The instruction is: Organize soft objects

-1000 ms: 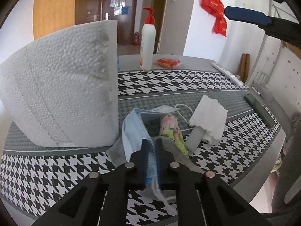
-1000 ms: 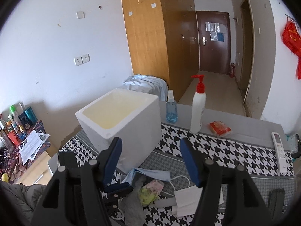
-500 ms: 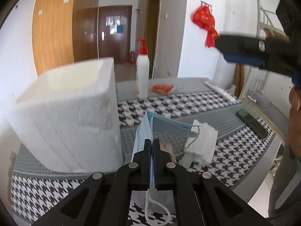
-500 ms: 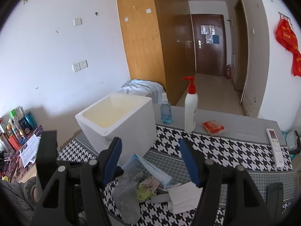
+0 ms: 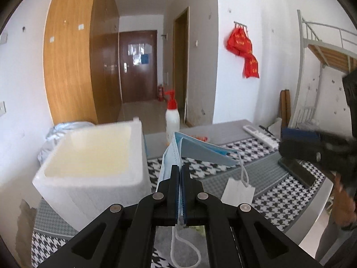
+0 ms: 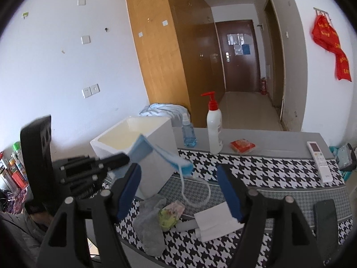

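So the left gripper (image 5: pixel 180 172) is pinching a blue face mask (image 5: pixel 191 150), held up in the air.
Mask hangs just right of the white foam box (image 5: pixel 93 156); right gripper (image 6: pixel 179 189) has just been widening, nothing between its fingers.

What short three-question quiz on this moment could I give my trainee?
1. What is the left gripper clamping?
2. True or false: the right gripper holds the folded white tissues.
3. Which bottle stands nearer the foam box: A, the red-pump lotion bottle; B, the small blue spray bottle?

Key
1. The blue face mask, lifted off the table, its ear loops dangling.
2. False: its jaws stand open and empty, above the table's houndstooth cloth; they have just been opening.
3. B.
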`<state>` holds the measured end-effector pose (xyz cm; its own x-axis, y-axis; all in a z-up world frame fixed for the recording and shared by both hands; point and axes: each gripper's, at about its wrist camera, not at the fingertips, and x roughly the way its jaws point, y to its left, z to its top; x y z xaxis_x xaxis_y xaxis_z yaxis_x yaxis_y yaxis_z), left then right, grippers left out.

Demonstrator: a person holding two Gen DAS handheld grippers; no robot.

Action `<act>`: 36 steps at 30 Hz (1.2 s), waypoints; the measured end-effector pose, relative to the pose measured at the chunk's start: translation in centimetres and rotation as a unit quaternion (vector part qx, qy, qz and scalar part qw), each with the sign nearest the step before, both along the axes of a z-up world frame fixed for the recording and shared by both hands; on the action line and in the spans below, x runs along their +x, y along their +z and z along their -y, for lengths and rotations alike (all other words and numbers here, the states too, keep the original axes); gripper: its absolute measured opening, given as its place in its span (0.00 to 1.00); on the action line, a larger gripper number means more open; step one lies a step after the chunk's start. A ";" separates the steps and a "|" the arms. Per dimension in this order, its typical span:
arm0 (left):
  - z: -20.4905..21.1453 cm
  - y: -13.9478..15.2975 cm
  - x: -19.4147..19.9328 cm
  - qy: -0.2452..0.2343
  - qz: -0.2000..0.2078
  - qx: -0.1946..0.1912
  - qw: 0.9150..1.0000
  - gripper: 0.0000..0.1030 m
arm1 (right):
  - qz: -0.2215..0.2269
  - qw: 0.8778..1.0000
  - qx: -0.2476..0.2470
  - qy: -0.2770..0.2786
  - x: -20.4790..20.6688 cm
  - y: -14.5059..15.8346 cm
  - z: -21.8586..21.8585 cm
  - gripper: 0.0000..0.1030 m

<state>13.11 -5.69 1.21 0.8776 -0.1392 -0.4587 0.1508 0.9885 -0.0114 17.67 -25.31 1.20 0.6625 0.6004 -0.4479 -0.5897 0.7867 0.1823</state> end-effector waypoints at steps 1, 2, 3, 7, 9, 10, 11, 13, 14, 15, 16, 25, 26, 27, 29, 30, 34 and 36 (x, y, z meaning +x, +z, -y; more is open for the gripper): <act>0.0 0.2 0.0 0.001 0.003 -0.001 1.000 0.02 | 0.003 1.000 0.000 -0.006 -0.3 -0.1 0.1 0.74; -0.1 0.5 -0.1 0.001 0.007 -0.001 1.000 0.02 | 0.010 1.000 -0.002 -0.018 -0.6 -0.2 0.3 0.77; -0.1 0.8 -0.1 0.001 0.011 -0.002 1.000 0.02 | 0.015 1.000 -0.002 -0.026 -0.9 -0.3 0.4 0.82; -0.3 1.8 -0.5 0.003 0.028 -0.003 1.000 0.02 | 0.030 0.999 -0.009 -0.037 -1.7 -0.9 0.3 0.88; -0.4 2.2 -0.6 0.004 0.033 -0.005 0.999 0.02 | 0.029 0.999 -0.013 -0.038 -1.9 -1.4 0.1 0.88; -0.4 2.4 -0.7 0.005 0.036 -0.005 0.999 0.02 | 0.029 0.999 -0.014 -0.038 -1.9 -1.7 0.2 0.88; -0.5 2.5 -0.8 0.005 0.038 -0.005 0.999 0.02 | 0.027 0.999 -0.017 -0.039 -1.8 -1.9 0.0 0.88; -0.7 2.9 -0.9 0.007 0.045 -0.004 0.999 0.02 | 0.024 0.999 -0.019 -0.039 -1.7 -2.3 0.0 0.88; -0.7 3.1 -0.9 0.008 0.047 -0.003 0.999 0.02 | 0.021 0.999 -0.018 -0.038 -1.7 -2.5 -0.1 0.88; -0.8 3.2 -0.9 0.010 0.049 -0.002 0.999 0.02 | 0.018 0.999 -0.018 -0.038 -1.6 -2.8 -0.1 0.88; -1.0 3.4 -1.0 0.012 0.052 -0.002 0.999 0.02 | 0.016 0.999 -0.017 -0.038 -1.6 -2.9 -0.1 0.88; -2.1 4.3 -1.1 0.038 0.070 -0.003 0.997 0.02 | -0.003 0.999 -0.022 -0.034 -1.5 -4.9 -0.7 0.88; -2.3 4.4 -1.1 0.042 0.072 -0.002 0.997 0.02 | -0.004 0.999 -0.023 -0.034 -1.5 -5.1 -0.8 0.88; -2.5 4.5 -1.2 0.047 0.075 -0.001 0.996 0.02 | -0.007 0.999 -0.024 -0.034 -1.4 -5.3 -0.7 0.88; -3.0 4.9 -1.1 0.058 0.079 -0.002 0.995 0.02 | -0.011 0.999 -0.022 -0.036 -1.3 -5.5 -0.7 0.88; -3.4 5.0 -1.1 0.063 0.080 -0.002 0.995 0.02 | -0.013 0.999 -0.022 -0.037 -1.2 -5.6 -0.7 0.88; -4.4 5.4 -0.7 0.085 0.085 0.002 0.993 0.02 | -0.018 0.999 -0.018 -0.040 -1.0 -5.8 -0.4 0.88; -5.0 5.4 -0.3 0.099 0.084 0.003 0.992 0.02 | -0.021 0.999 -0.012 -0.039 -1.0 -5.9 -0.3 0.88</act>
<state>12.76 -0.70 6.57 0.9513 0.0455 -0.3050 -0.0466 0.9989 0.0037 16.72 -25.05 -4.70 0.6870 0.5370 -0.4896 -0.5193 0.8341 0.1862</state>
